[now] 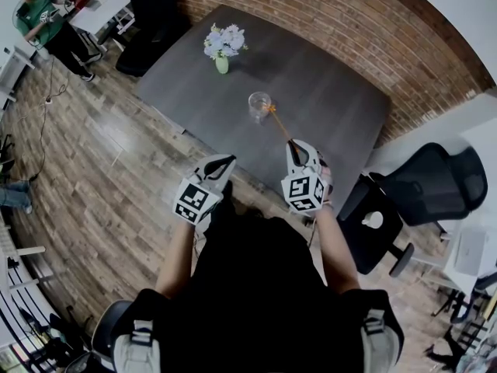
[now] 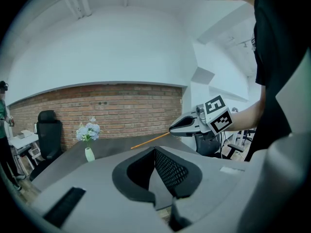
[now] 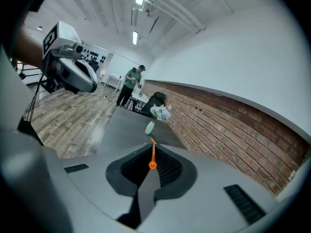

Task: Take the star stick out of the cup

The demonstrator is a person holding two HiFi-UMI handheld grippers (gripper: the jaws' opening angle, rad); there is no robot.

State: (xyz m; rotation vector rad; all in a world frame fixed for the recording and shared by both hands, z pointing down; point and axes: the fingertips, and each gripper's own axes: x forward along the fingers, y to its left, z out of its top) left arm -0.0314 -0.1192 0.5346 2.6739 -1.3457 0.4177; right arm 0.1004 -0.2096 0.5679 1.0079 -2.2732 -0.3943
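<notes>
- Head view: at the near edge of a dark grey table [image 1: 334,92], a person in black holds two grippers side by side.
- Left gripper [image 1: 227,161] hangs by the table edge, its jaws together on nothing, as its own view [image 2: 155,150] confirms.
- Right gripper [image 1: 293,144] is clamped on the lower end of the orange star stick [image 1: 279,125]; in the right gripper view the stick [image 3: 152,154] runs forward between the pads.
- Star tip sits at the right rim of the clear cup [image 1: 258,106]; whether it has cleared the glass cannot be told.
- Farther back, a green vase of pale flowers [image 1: 223,49] stands before a brick wall [image 1: 342,14].
</notes>
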